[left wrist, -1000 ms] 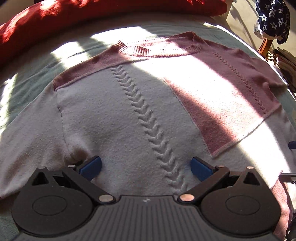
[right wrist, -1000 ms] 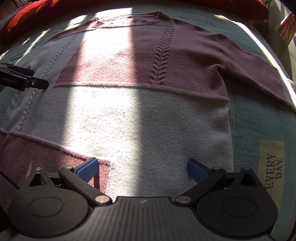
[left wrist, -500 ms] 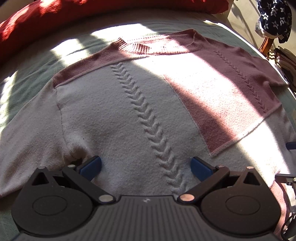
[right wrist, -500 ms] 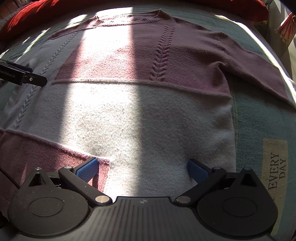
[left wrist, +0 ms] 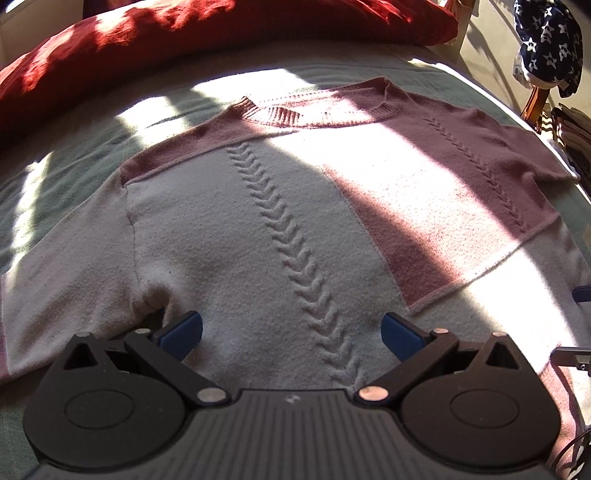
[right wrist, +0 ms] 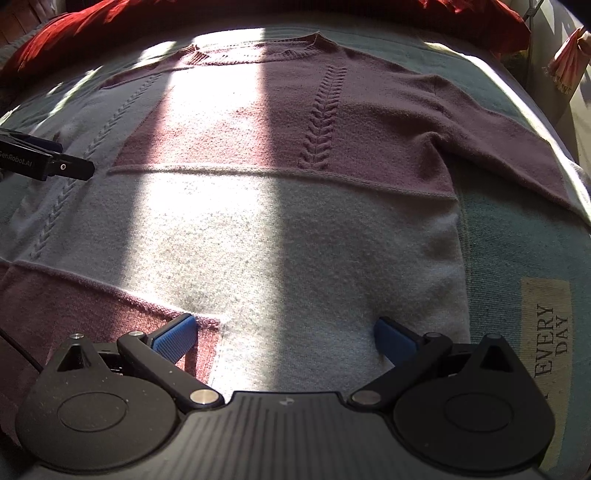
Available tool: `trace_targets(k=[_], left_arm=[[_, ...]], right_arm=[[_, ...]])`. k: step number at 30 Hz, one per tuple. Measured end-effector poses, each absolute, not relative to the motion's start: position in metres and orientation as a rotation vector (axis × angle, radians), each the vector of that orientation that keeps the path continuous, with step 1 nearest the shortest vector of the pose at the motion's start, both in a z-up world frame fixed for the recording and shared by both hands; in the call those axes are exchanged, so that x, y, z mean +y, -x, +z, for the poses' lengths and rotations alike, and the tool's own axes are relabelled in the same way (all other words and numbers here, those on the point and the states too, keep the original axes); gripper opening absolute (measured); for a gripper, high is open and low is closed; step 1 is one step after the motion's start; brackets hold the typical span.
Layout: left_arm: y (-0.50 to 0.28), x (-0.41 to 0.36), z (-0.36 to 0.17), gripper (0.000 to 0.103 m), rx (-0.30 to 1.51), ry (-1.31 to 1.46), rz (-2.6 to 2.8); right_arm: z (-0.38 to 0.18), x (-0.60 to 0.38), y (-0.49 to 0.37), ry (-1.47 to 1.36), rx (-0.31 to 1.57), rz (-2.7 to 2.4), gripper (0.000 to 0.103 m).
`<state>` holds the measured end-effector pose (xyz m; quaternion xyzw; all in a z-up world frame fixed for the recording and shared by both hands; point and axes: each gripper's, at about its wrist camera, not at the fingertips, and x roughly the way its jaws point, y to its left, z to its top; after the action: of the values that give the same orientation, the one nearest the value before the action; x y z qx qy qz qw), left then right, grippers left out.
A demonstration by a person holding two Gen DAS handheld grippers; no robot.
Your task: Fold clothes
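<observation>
- Two grippers, left (left wrist: 291,334) and right (right wrist: 286,334), both spread wide, holding nothing.
- Pink and white sweater (left wrist: 258,229) flat on green blanket (right wrist: 517,240), filling mid frame.
- Red pillow (left wrist: 184,40) along top.

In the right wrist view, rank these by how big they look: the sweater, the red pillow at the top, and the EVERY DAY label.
1. sweater, by far the largest
2. red pillow, partly cut off by the frame
3. EVERY DAY label, smallest, though it sits nearer the camera

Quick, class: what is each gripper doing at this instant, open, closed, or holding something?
Left gripper: open, jaws wide apart over the sweater, holding nothing.
Right gripper: open, jaws wide apart over the sweater, holding nothing.
</observation>
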<state>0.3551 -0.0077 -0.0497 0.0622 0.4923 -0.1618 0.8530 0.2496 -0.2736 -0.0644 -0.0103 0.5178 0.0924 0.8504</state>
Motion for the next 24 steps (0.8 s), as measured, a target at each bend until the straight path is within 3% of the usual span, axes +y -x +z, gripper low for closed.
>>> trace_targets(k=[5,11,24], left_arm=[[-0.342,-0.023,-0.049,0.102,1.042,-0.113,-0.362],[-0.328,-0.030,-0.072,0.102,1.071,-0.161,-0.325],[-0.324,-0.018,-0.076,0.102,1.025,-0.143,-0.404]], right_arm=[[-0.045,-0.289,-0.256,-0.007,1.010,0.215,0.103],[-0.065,-0.295,-0.261,-0.041,1.093,0.205,0.103],[-0.074,-0.272,-0.245,0.050,1.031,0.130,0.103]])
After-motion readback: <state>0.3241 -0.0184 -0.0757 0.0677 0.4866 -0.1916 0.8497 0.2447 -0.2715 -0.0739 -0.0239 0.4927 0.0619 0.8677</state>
